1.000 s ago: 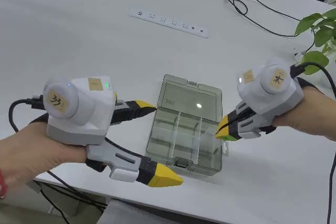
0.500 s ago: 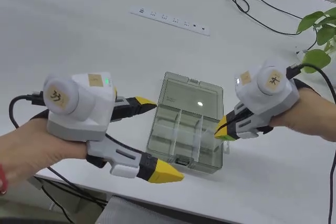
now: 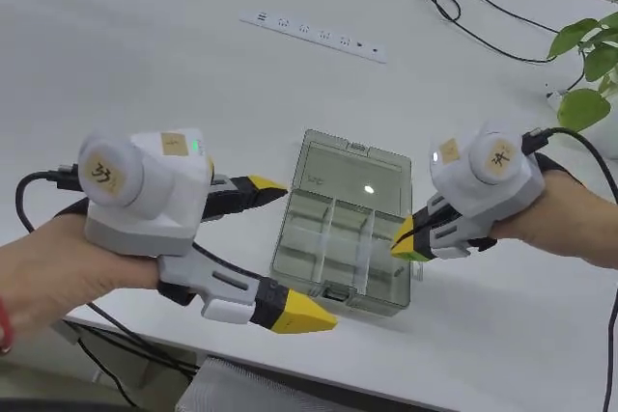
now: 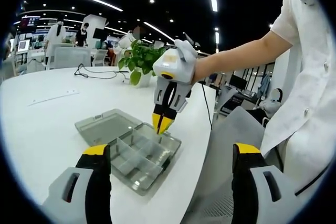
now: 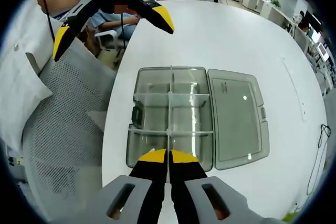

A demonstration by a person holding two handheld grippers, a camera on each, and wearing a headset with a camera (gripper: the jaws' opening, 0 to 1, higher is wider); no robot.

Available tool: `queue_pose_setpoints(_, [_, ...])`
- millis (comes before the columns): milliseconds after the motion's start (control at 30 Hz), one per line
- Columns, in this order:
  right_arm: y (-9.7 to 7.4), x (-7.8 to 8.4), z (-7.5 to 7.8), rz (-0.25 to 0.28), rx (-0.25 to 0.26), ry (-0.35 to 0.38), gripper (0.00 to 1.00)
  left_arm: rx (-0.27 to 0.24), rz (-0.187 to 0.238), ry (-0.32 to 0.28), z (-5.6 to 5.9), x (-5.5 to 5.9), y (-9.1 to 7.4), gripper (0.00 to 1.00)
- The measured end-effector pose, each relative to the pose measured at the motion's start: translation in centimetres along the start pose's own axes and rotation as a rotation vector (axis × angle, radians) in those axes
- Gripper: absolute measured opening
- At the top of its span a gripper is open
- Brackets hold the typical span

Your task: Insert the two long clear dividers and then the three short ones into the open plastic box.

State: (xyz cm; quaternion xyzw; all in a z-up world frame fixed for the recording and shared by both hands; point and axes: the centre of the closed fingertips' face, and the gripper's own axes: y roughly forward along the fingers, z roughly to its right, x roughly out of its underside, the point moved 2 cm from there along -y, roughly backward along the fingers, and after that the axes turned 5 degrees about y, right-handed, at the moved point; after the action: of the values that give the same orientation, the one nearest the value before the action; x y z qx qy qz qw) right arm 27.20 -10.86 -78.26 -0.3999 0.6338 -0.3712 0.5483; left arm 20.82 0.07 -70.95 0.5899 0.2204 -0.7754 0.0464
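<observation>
The open clear plastic box (image 3: 290, 238) lies near the table's front edge, its lid (image 3: 352, 176) folded back on the far side. Two long dividers (image 5: 173, 94) cross the tray, with short pieces between them. My right gripper (image 3: 404, 238) hangs over the box's right wall. In the right gripper view it (image 5: 169, 153) is shut on the top edge of a short clear divider (image 5: 169, 139) standing in the nearest compartment. My left gripper (image 3: 309, 253) is wide open at the box's left side and holds nothing. In the left gripper view it (image 4: 170, 149) frames the box (image 4: 136, 153) and the right gripper (image 4: 161, 124).
A white power strip (image 3: 314, 38) lies farther back on the table. A black cable (image 3: 463, 7) and a green plant (image 3: 589, 65) are at the far right. The table edge runs just in front of the box, with a mesh chair (image 5: 68, 129) below it.
The right gripper has sunk a little at the box's right wall, still shut. The left gripper has barely moved. The head camera has shifted slightly.
</observation>
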Motion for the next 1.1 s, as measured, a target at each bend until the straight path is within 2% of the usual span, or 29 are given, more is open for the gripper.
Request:
queue_pose_setpoints(767, [1.7, 0.7, 0.1, -0.035, 0.009, -0.026, 0.02, -0.002, -0.018, -0.001, -0.4, 0.4, -0.2, 1.0])
queue_pose_setpoints(1100, [1.9, 0.7, 0.1, -0.038, 0.014, -0.035, 0.03, -0.003, -0.018, -0.001, -0.5, 0.5, -0.3, 1.0])
